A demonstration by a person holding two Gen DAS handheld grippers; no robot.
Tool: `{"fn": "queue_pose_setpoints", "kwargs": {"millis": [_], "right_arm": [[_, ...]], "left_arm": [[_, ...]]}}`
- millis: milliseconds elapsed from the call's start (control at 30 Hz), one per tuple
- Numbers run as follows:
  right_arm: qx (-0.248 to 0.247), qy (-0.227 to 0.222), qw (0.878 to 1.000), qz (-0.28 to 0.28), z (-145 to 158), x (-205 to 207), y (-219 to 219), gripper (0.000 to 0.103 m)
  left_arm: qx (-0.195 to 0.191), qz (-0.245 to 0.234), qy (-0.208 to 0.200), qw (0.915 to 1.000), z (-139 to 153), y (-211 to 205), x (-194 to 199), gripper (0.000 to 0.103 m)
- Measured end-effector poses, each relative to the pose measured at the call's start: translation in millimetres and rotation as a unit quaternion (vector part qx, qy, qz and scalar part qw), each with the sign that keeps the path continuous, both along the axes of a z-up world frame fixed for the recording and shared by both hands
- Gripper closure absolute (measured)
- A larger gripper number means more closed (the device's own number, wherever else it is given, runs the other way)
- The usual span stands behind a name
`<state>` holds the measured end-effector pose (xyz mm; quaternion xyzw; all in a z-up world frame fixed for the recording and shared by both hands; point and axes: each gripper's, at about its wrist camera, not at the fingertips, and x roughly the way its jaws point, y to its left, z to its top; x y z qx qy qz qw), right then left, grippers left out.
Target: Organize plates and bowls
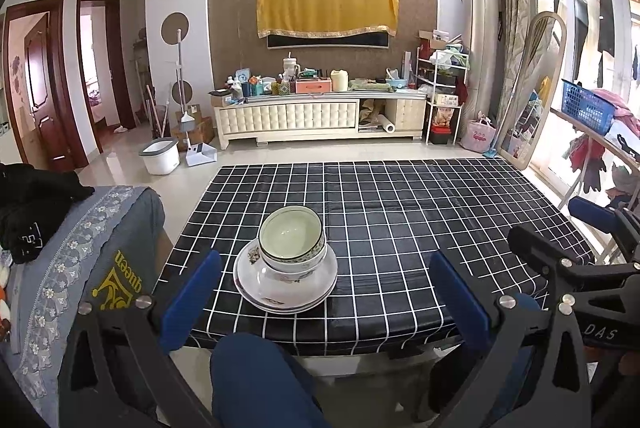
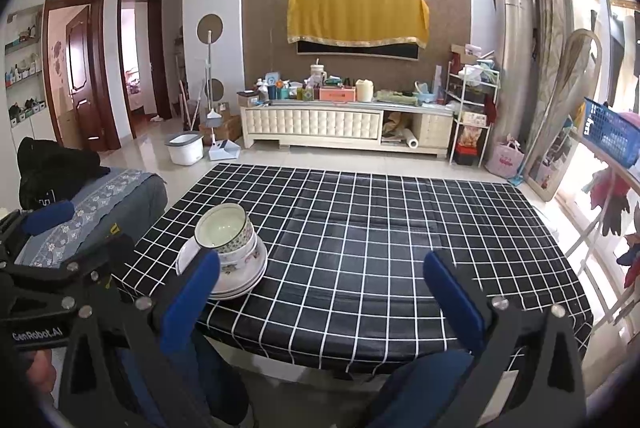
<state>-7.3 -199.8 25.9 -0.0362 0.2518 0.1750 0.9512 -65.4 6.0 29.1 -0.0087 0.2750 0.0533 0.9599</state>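
Two nested white ceramic bowls (image 1: 292,242) sit on stacked white floral ceramic plates (image 1: 286,286) near the black checked table's (image 1: 400,228) front edge. Both the left claw (image 1: 326,292) and right claw (image 2: 322,292) gape wide, empty. Glazed, heavy, breakable; the rims offer the best hold.

A low table (image 1: 400,228) draped in a black cloth (image 2: 380,248) with a white grid pattern stands on a pale tiled floor (image 1: 132,180). Directly on the cloth, near the table's front left corner, rests a stack of white plates (image 1: 286,288), apparently two or three, though the rims blur together. Nested bowls (image 1: 292,242) with patterned rims sit on the top plate, the uppermost tilted. The cloth shows faint fold creases across its middle and hangs over the near edge. The stack is the only thing on the cloth.
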Motion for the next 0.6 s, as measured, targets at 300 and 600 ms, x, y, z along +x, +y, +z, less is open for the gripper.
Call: {"fn": "queue_pose_setpoints", "kwargs": {"millis": [300, 600], "right_arm": [[0.000, -0.002, 1.000, -0.003, 1.0, -1.4, -0.8, 0.000], [-0.002, -0.003, 1.000, -0.004, 0.5, -2.7, -1.2, 0.000]], "left_arm": [[0.001, -0.003, -0.001, 1.0000, -1.0, 0.8, -0.2, 0.000], [-0.002, -0.003, 0.003, 1.0000, -1.9, 0.9, 1.4, 0.000]]}}
